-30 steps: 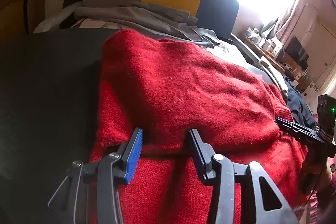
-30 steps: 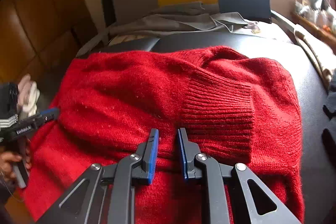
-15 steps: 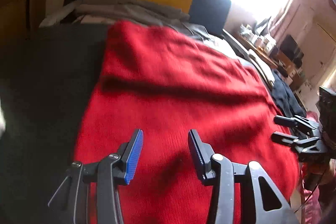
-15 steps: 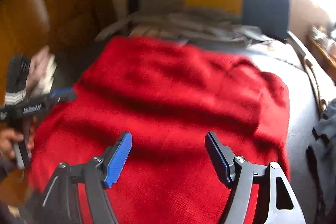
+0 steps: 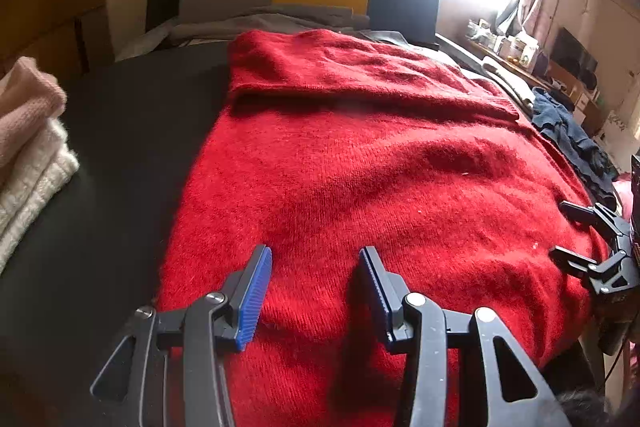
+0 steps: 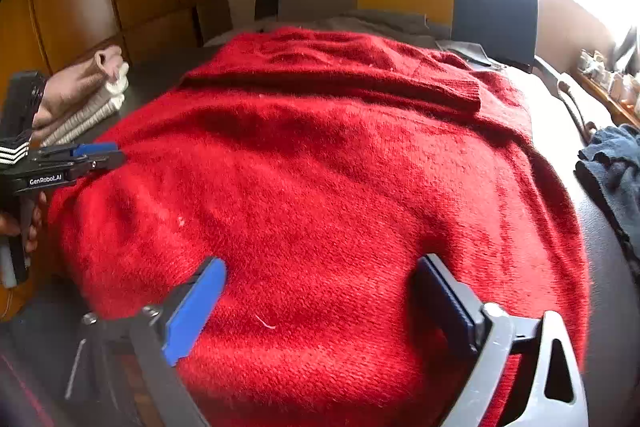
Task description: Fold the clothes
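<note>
One red sweater (image 5: pixel 360 179) (spread flat), two grippers (image 5: pixel 316 283) (image 6: pixel 320 291) agape.

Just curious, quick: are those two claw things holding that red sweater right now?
Left gripper: jaws open, holding nothing.
Right gripper: jaws wide open, holding nothing.

Red knit sweater (image 5: pixel 360 179), spread flat
</note>
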Action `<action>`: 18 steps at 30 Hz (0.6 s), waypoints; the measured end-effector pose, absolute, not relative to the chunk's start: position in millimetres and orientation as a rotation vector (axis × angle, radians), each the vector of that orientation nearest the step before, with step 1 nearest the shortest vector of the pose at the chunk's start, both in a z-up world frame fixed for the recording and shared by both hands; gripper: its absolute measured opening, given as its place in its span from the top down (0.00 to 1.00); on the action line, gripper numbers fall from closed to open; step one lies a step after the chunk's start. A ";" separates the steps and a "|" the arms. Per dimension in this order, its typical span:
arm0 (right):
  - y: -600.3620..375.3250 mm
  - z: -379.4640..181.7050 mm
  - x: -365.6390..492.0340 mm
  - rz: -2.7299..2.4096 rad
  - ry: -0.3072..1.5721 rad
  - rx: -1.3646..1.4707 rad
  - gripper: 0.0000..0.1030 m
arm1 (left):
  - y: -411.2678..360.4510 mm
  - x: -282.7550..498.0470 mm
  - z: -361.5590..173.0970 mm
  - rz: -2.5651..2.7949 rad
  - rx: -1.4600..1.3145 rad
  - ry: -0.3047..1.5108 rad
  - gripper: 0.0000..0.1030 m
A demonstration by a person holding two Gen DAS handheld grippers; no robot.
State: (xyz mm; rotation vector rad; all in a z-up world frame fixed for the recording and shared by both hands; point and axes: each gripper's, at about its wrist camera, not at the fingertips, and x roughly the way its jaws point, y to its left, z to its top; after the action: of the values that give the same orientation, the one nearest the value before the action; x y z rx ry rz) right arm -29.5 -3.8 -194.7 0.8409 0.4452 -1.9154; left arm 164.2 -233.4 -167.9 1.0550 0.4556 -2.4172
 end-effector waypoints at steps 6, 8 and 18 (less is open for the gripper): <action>-4.4 -182.3 -32.8 -1.877 0.378 0.910 0.00 | -240.9 210.6 -155.7 -2.424 0.978 0.652 0.54; 10.8 -170.8 -35.7 -1.824 0.253 0.966 0.00 | -250.6 238.3 -154.0 -2.425 0.928 0.753 0.52; 154.6 -178.4 -78.9 -1.781 -0.306 1.174 0.00 | -265.4 280.3 -176.7 -2.469 0.887 1.015 0.44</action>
State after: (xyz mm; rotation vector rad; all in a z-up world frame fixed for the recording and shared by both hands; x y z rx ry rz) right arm -78.9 154.6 -178.4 1.1739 -0.3062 -1.7809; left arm 280.3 -265.4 -176.7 0.8865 1.0151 -2.4687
